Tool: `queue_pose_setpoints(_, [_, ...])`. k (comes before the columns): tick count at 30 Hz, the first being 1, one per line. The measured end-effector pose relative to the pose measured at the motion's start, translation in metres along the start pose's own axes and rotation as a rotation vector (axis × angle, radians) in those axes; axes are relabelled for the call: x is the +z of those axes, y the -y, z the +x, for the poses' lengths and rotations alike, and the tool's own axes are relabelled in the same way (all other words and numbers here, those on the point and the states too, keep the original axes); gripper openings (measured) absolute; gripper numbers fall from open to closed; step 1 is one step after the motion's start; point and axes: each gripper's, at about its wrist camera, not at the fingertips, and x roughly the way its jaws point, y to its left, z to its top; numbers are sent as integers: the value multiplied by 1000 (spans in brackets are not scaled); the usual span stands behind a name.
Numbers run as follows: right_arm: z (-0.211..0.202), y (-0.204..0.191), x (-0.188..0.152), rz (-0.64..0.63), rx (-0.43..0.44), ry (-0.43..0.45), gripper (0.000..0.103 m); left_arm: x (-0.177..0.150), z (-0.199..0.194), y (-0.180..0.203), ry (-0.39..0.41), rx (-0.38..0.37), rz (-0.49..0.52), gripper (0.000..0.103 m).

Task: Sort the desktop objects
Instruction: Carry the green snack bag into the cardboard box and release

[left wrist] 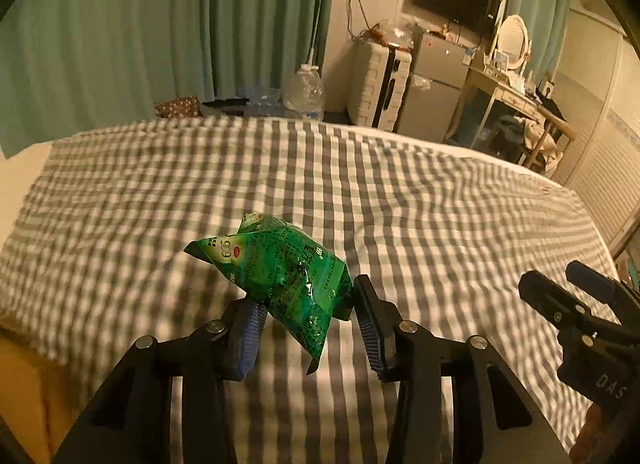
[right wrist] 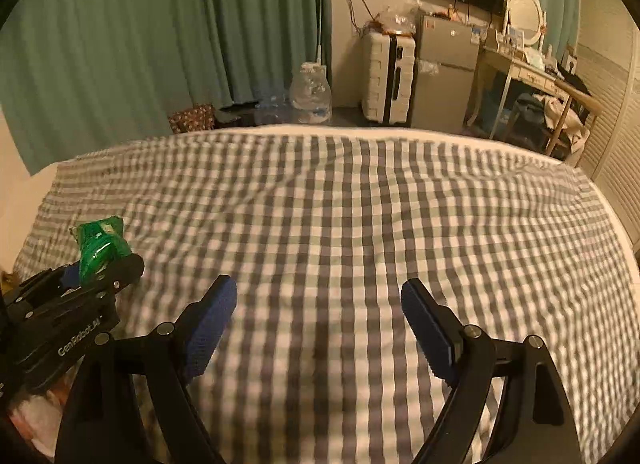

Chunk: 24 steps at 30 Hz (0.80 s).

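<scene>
My left gripper (left wrist: pixel 308 300) is shut on a crumpled green snack packet (left wrist: pixel 280 276) and holds it above the grey-and-white checked bedsheet (left wrist: pixel 400 200). The packet sticks out forward and left of the blue-padded fingers. In the right wrist view the left gripper (right wrist: pixel 104 264) and the green packet (right wrist: pixel 98 244) show at the left edge. My right gripper (right wrist: pixel 318 296) is open and empty over the sheet (right wrist: pixel 340 204). It also shows at the right edge of the left wrist view (left wrist: pixel 560 276).
The checked sheet covers a wide bed. Beyond its far edge stand green curtains (right wrist: pixel 140 44), a large water bottle (right wrist: pixel 311 94), a white suitcase (right wrist: pixel 386 76), a small fridge (right wrist: pixel 444 76) and a dressing table with a mirror (right wrist: pixel 524 16). Something white lies at bottom left (right wrist: pixel 36 420).
</scene>
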Motion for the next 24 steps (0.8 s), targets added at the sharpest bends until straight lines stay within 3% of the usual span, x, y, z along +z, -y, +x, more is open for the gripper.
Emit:
queue_pose_setpoints(6, [-70, -24, -1, 0, 41, 59, 84, 10, -76, -17, 66, 38, 4, 44])
queue_pose_setpoints(16, [-191, -102, 12, -119, 89, 236, 84, 46, -229, -70, 270, 27, -70, 44])
queue_pose_setpoints(20, [-218, -134, 14, -119, 140, 274, 84, 49, -270, -107, 309, 65, -87, 44])
queue_pose_setpoints(24, [-225, -167, 13, -113, 218, 254, 84, 38, -287, -144, 306, 89, -118, 44])
